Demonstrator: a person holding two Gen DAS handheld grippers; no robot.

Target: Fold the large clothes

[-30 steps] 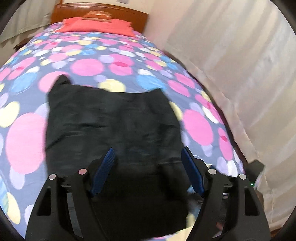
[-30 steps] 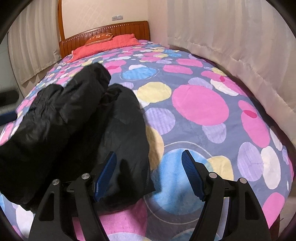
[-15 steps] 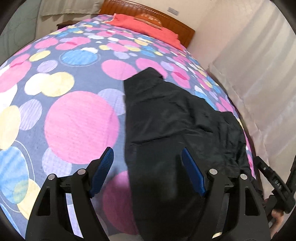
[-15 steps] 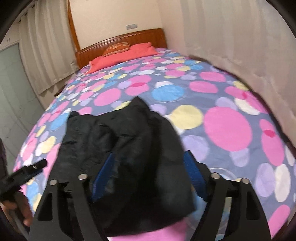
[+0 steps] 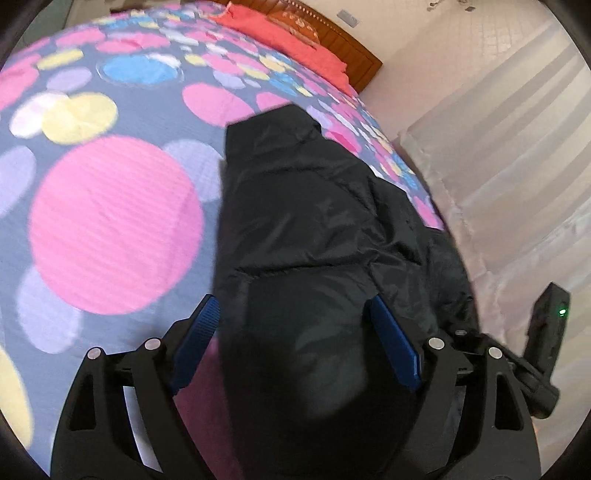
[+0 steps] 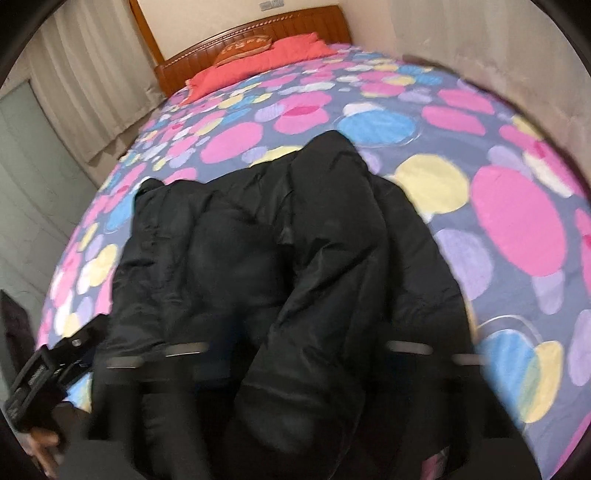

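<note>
Your black padded jacket [image 5: 317, 229] lies near the foot edge of the bed [image 5: 110, 221], close to the curtain-side edge, its length running up toward the headboard [image 6: 255, 33]. It is bunched, not flat: from the right wrist view one long puffy part, probably a sleeve, sits as a raised ridge over the body panel, so it looks like you are partway through bringing the sides in.

Your left gripper [image 5: 295, 347] hangs over the near end of the jacket with its jaws wide and opening further. The dark fabric fills the space between the blue pads [image 5: 393, 347], but the pads are not pressing on it, so nothing is held on that side. That wide stance suits the garment: thick padding needs a big bite before the jaws can close on it.

Your right gripper [image 6: 295, 365] is heavily blurred in its own view. Its jaws are closing, and the raised ridge of the jacket sits between them; whether the pads already pinch the cloth, I cannot tell. In the left wrist view, only part of that tool shows near the curtain [image 5: 517, 155], with a small green light on it.

The jacket's place near the foot edge keeps it within your reach. Slippery, springy padding is likely to spring back, so take a deep bite.
</note>
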